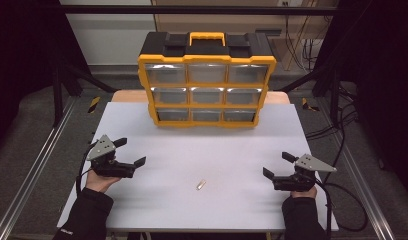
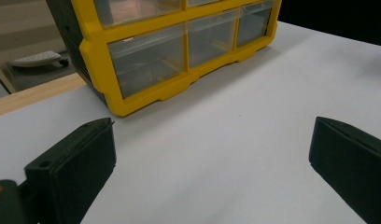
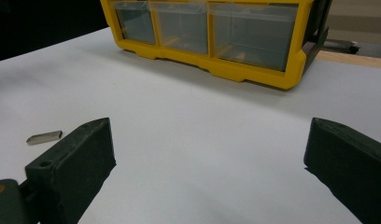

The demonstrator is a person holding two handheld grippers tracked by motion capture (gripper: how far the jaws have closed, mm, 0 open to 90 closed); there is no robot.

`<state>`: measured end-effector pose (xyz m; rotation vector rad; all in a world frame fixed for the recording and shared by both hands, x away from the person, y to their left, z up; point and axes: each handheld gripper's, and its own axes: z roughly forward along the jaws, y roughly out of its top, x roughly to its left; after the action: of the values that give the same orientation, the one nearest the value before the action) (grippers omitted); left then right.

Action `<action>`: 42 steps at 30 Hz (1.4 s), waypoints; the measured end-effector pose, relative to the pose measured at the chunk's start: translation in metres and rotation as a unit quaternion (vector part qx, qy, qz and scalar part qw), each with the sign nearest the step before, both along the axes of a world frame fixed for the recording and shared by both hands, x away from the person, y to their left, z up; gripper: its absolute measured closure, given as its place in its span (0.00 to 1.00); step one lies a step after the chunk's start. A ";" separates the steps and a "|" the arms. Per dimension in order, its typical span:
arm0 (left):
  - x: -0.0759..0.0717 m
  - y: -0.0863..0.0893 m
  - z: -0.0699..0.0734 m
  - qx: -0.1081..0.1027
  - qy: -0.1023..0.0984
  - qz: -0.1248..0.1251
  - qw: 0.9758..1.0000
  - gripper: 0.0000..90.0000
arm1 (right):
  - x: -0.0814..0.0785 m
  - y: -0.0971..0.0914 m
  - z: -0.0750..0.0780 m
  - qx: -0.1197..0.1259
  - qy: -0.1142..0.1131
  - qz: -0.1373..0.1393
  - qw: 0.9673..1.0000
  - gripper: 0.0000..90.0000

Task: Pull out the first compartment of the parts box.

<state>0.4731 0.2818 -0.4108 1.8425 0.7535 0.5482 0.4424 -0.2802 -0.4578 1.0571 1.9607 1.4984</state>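
The white worktop carries two things, and both tools rest low near its front edge. Largest is the yellow and black drawer cabinet, standing upright at the far middle of the worktop with a carrying handle on top and nine clear drawers in three rows of three. All nine drawers look pushed in, and as far as the clear fronts let me see, they appear empty, though glare hides much of them.

Next in size are the two tools. The left tool sits at the front left, held from below by a hand in a dark sleeve; its jaws are spread wide, with bare worktop between them and nothing touching either one. The right tool sits at the front right in the same way, jaws wide apart and holding nothing.

Smallest is the little metal piece, a short pale bar lying flat on the worktop between the two tools, somewhat nearer the right one and well apart from the cabinet. In the right gripper view it lies just to the left of that tool's left jaw, not between the jaws.

By my reading the work has barely begun: the piece is untouched, no drawer is open, so picking it up, opening a drawer and stowing it all remain.
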 end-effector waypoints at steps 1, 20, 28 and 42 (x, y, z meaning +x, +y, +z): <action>0.000 0.000 0.001 0.001 -0.001 0.000 1.000 0.00 | 0.000 0.000 0.000 0.000 0.000 0.000 1.000 0.02; 0.009 -0.010 0.018 0.022 -0.011 -0.006 1.000 0.00 | 0.000 0.000 0.000 -0.002 0.001 0.000 1.000 0.02; 0.013 -0.014 0.025 0.030 -0.012 -0.012 0.999 0.00 | 0.000 0.000 0.000 -0.002 0.001 0.001 1.000 0.02; 0.018 -0.020 0.035 0.048 -0.020 -0.015 0.999 0.00 | 0.000 0.000 0.000 -0.004 0.001 0.001 1.000 0.02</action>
<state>0.4914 0.2618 -0.3754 1.9238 0.6816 0.6088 0.4429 -0.2800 -0.4580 1.0544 1.9680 1.4897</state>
